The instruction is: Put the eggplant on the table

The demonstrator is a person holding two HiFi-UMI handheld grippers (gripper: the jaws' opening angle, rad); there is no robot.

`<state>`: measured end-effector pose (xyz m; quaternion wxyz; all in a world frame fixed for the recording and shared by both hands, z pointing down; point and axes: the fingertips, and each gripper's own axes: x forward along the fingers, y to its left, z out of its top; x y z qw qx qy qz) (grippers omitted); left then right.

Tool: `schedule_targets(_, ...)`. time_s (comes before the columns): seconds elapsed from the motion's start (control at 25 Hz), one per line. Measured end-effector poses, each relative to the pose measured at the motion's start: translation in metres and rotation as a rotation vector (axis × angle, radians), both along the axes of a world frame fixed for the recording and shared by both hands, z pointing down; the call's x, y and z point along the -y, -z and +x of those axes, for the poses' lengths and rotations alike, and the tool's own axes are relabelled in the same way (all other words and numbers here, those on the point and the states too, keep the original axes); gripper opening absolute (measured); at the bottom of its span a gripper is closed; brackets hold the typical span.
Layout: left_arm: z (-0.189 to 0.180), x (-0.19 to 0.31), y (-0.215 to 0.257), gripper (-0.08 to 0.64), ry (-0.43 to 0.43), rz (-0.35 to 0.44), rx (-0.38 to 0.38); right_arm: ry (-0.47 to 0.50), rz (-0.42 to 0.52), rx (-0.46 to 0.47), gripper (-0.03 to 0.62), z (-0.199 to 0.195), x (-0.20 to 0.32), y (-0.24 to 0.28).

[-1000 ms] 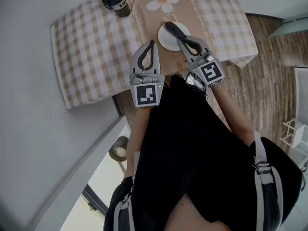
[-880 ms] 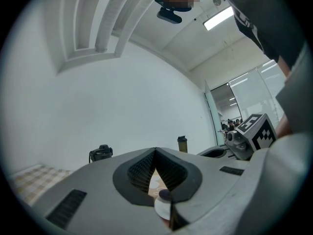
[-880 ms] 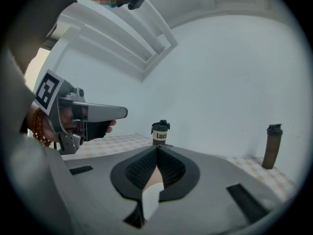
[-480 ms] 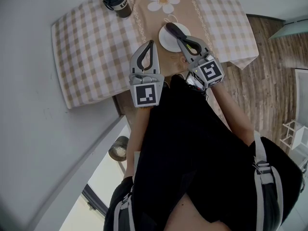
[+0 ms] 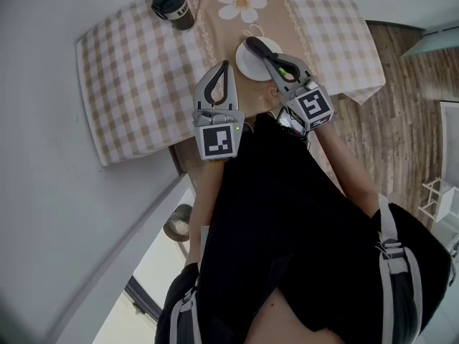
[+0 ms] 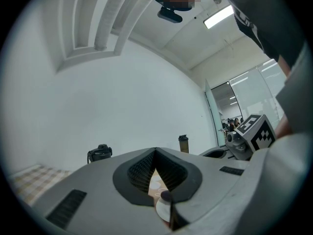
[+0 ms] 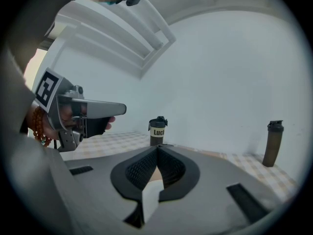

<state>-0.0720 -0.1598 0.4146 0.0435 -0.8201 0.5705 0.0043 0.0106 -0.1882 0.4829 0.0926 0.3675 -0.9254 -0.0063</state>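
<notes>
Holding both tongs closed and empty, we had the left gripper point(image 5: 227, 64) and right gripper point(image 5: 267, 57) near the plate point(image 5: 242, 61), where the eggplant point(image 5: 254, 44) lay, not yet on the table point(image 5: 136, 70). A push with joined jaws might have rolled it or slid the plate toward the near edge, we judged. The lidded cup point(image 5: 172, 2) at far left hid its contents.

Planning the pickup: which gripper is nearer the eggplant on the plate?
Right. The right gripper hangs over the eggplant; the left gripper sits left of the plate.
</notes>
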Motion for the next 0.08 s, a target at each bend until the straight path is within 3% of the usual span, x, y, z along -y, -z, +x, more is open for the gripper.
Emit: schedule_targets(0.08,0.0005,0.0013,-0.0011,0.003,0.000,-0.002,0.001,-0.001,-0.004,0.001,0.005,0.0005,0.0018,-0.0010)
